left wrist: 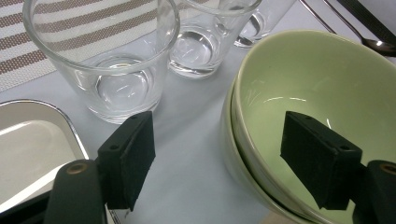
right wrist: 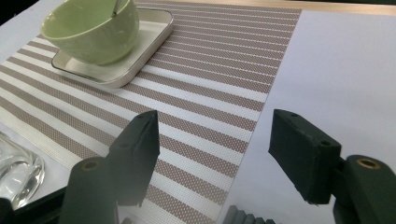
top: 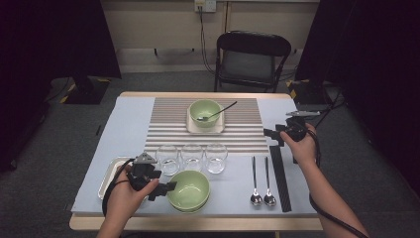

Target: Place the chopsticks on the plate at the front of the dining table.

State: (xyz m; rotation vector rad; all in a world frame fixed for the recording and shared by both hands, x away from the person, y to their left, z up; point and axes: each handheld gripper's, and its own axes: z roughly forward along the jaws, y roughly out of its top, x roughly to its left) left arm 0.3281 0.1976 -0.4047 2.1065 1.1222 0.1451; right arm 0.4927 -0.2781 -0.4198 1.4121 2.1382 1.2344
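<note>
Two pale green bowls (top: 188, 190) sit stacked near the table's front edge. My left gripper (top: 164, 190) is open and straddles the stack's left rim: in the left gripper view one jaw hangs inside the top bowl (left wrist: 317, 79) and the other outside, with my left gripper (left wrist: 219, 128) not touching it. Another green bowl (top: 205, 112) holding a spoon stands on a white square plate (top: 190, 128) on the striped placemat (top: 237, 134). My right gripper (top: 275, 136) hovers open over the placemat's right edge (right wrist: 210, 88), empty (right wrist: 215, 123).
Three empty glasses (top: 191, 156) stand in a row behind the stacked bowls, the nearest (left wrist: 107, 60) just ahead of my left jaw. A metal tray (top: 110, 174) lies at the left. Two spoons (top: 261, 182) and a black strip (top: 280, 176) lie at the right. A folding chair (top: 251, 59) stands beyond the table.
</note>
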